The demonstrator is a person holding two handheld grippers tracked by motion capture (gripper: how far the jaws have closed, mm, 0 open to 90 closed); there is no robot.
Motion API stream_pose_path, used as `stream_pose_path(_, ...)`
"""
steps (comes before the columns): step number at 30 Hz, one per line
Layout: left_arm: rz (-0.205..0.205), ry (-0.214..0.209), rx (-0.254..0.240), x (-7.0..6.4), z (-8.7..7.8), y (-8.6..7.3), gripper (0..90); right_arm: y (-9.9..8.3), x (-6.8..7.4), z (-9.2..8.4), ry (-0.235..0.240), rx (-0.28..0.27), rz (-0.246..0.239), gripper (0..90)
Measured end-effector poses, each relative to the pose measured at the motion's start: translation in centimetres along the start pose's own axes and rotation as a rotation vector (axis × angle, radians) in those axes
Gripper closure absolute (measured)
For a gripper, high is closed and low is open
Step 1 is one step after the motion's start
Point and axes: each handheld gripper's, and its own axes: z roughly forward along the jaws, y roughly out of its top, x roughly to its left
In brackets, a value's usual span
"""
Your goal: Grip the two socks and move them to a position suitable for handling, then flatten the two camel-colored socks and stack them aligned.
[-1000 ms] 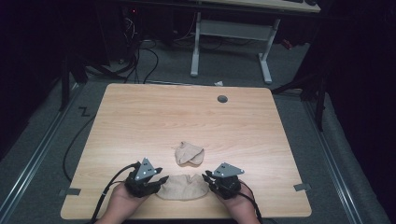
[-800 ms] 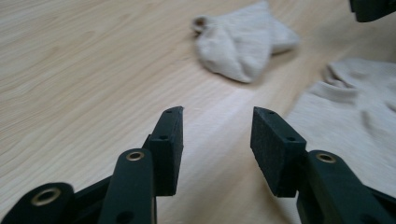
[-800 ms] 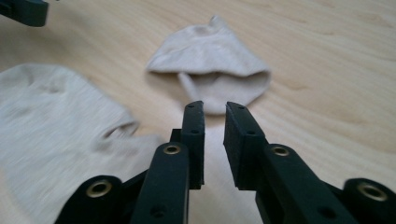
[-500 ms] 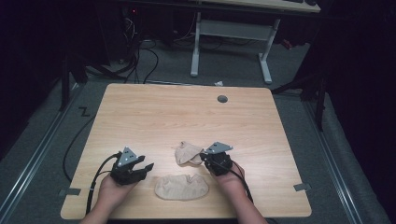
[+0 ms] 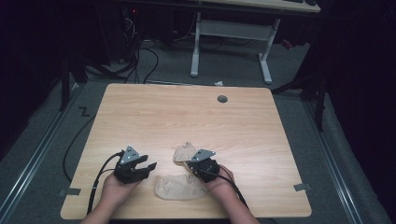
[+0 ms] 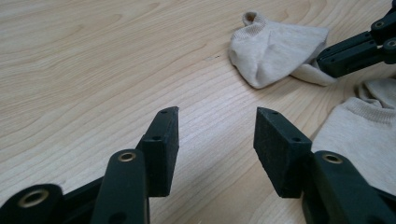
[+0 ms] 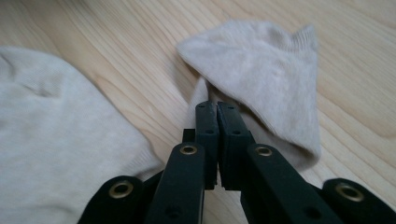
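Folded knit sock [image 7: 261, 70], right claw [image 7: 217, 107] pinching edge

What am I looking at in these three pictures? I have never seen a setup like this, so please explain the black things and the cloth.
No robot here: a person holds a black two-jaw tool in each hand. One picture looks down from above the wooden table; the other two come from small cameras riding on each tool, looking along its jaws. The left tool is open over bare wood, holding nothing. The right tool has its jaws pressed together at the edge of the folded beige sock, apparently pinching it. A second, flat beige sock lies between the hands, near the table's front edge. A round hole sits at the far side of the table.
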Motion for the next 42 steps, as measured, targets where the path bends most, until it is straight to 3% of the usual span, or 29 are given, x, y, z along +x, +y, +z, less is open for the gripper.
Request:
stream_pose_path(7, -0.005, 0.005, -0.005, 0.2, 0.2, 0.1, 50.0, 0.2, -0.1, -1.0, -0.009, -0.054, 0.039, 80.7)
stream_pose_path(11, -0.013, 0.010, -0.003, 0.4, 0.0, -0.2, 49.8, 1.1, 0.0, -1.1, -0.003, -0.075, 0.044, 72.2)
stream_pose_path(18, 0.016, 0.021, 0.009, 0.0, -0.6, -0.5, 49.3, 3.3, 0.6, 0.7, -0.017, -0.053, 0.012, 57.1)
stream_pose_path(22, -0.001, 0.020, -0.008, 0.2, -0.8, -0.4, 49.5, 4.8, 0.5, 2.1, -0.002, -0.012, -0.006, 53.9)
stream_pose_path(31, -0.006, 0.022, -0.005, 0.2, -0.9, -0.3, 49.5, 5.0, 0.3, 4.4, -0.016, 0.084, -0.038, 59.2)
stream_pose_path(33, -0.005, 0.020, -0.008, 0.1, -0.8, -0.3, 49.5, 4.9, 0.2, 4.6, -0.019, 0.088, -0.029, 64.5)
stream_pose_path(36, -0.001, 0.019, -0.014, 0.0, -0.8, -0.2, 49.4, 5.1, 0.3, 4.4, -0.039, 0.087, -0.047, 80.2)
stream_pose_path(42, -0.010, 0.011, -0.026, -0.2, -0.9, -0.1, 49.5, 5.5, 0.4, 3.1, -0.052, 0.042, -0.042, 84.2)
